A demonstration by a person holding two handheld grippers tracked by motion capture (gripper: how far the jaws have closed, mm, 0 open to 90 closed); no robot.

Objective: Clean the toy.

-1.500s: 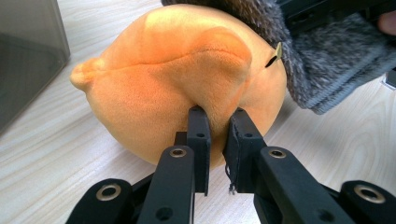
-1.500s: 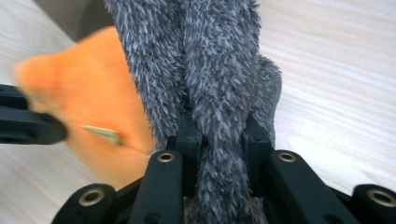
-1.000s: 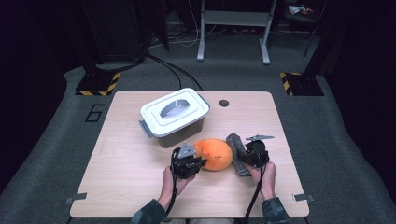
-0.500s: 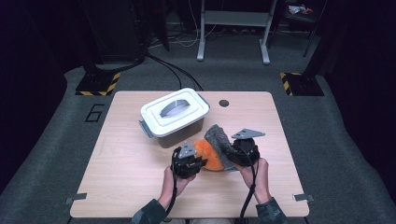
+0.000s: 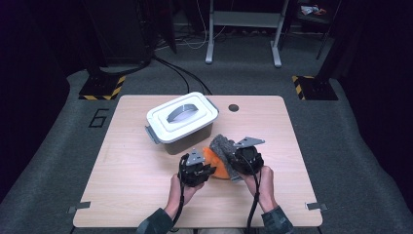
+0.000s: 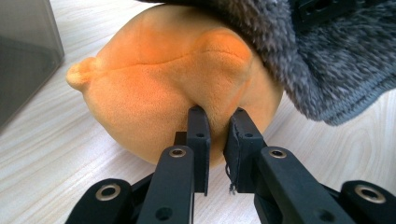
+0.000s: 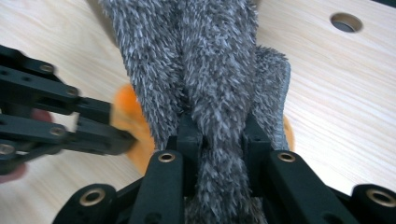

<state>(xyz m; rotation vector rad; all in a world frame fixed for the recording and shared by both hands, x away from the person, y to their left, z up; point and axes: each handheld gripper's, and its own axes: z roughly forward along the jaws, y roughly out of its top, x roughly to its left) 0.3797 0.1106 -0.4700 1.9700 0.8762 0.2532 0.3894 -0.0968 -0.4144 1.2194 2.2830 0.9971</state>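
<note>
An orange plush lies on the wooden table in front of a white lidded box. My left gripper is shut on a fold of the orange plush, its jaws pinching the fabric. My right gripper is shut on a grey fuzzy cloth and holds it draped over the plush's right side. In the right gripper view the grey cloth runs up from between the jaws, with the orange plush under it.
The box's grey wall stands just left of the plush. A round hole sits in the table near its far edge. Bare wood lies to the right of the hands. The left gripper's jaws reach in from the left in the right gripper view.
My right gripper has risen and moved left with the grey cloth, which now lies over the orange plush. The left gripper has kept still on the plush.
</note>
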